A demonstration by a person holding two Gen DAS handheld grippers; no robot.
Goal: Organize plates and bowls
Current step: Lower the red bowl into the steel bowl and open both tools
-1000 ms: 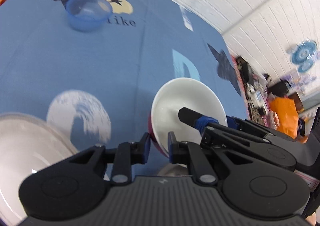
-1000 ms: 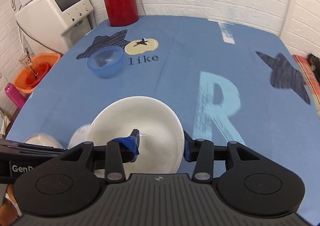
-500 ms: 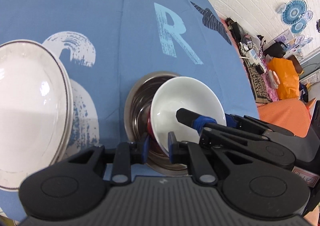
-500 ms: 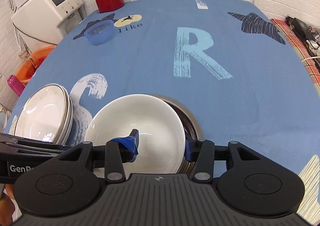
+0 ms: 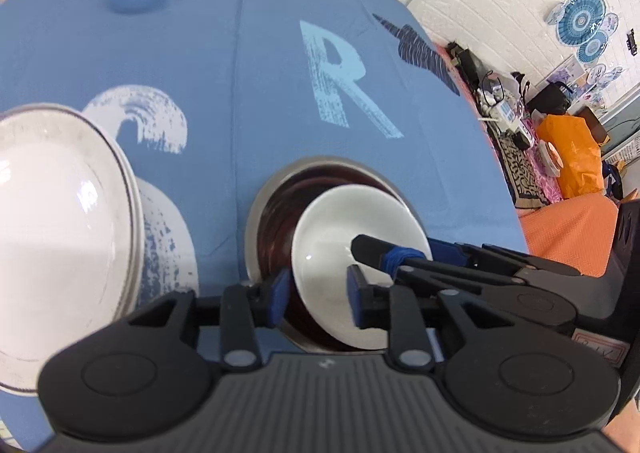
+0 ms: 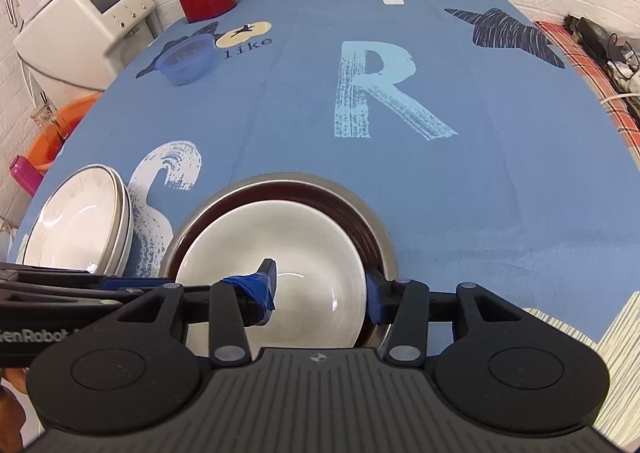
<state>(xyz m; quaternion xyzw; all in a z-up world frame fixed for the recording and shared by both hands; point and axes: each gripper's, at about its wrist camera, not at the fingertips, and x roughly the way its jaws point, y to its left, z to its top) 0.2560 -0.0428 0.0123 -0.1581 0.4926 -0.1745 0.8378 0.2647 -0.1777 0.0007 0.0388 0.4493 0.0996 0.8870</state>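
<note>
the white bowl (image 6: 276,273) sat in the steel bowl (image 6: 372,221). both the left gripper (image 5: 316,295) and right gripper (image 6: 320,289) straddled its rim, released. stacked plates (image 6: 80,229) lay just left; open cloth (image 6: 460,189) stretched beyond.

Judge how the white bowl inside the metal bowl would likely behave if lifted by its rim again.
The white bowl looks glazed and glossy, so probably rigid, breakable and slippery between the pads. Gripped at one rim edge, it would likely tilt. Sitting nested in the metal bowl, it may clink or slide against that smooth wall.
</note>
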